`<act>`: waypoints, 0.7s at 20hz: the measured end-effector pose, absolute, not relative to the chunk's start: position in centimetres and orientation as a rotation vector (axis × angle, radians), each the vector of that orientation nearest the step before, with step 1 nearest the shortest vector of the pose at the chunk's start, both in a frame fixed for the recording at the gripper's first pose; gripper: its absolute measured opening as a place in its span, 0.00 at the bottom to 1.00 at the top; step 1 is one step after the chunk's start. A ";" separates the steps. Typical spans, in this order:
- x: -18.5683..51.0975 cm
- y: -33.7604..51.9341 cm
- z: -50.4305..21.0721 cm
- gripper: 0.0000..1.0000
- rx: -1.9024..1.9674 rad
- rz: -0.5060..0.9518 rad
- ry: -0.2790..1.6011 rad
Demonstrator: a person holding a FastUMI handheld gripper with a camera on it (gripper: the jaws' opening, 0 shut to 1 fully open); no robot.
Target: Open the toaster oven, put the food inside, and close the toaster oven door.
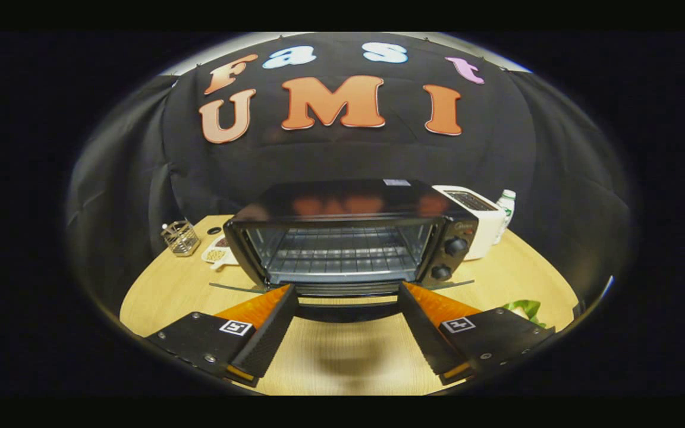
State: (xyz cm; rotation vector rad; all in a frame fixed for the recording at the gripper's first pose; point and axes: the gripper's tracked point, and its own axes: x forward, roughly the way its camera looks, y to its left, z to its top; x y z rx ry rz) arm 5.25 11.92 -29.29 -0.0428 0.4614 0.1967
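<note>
- The toaster oven point(348, 235) stands in the middle of the round wooden desk point(164, 291), its door point(347, 300) dropped fully down, with the front edge pointing at the claw point(347, 288).
- The claw is released, with fingers spread wide and nothing between them; the fingertips sit just at the door's outer corners.
- The wire rack point(339, 252) inside is bare, with open room above it.
- A leafy green food item point(524, 309) lies at the desk's edge, beside the right finger.
- A white toaster point(476, 217) and a bottle point(506, 208) stand behind the oven's right side.
- A wire basket point(181, 236) and a small dish point(217, 252) sit left of it.
- Bare desk lies under the fingers.
</note>
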 end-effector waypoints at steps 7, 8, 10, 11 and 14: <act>1.8 11.0 -34.1 1.00 -0.048 0.193 0.556; 1.5 10.8 -34.9 0.99 -0.041 0.191 0.572; 1.0 10.7 -36.8 0.99 -0.034 0.187 0.616; 0.7 10.7 -37.6 0.99 -0.029 0.184 0.631; 0.2 10.5 -39.7 0.99 -0.028 0.180 0.675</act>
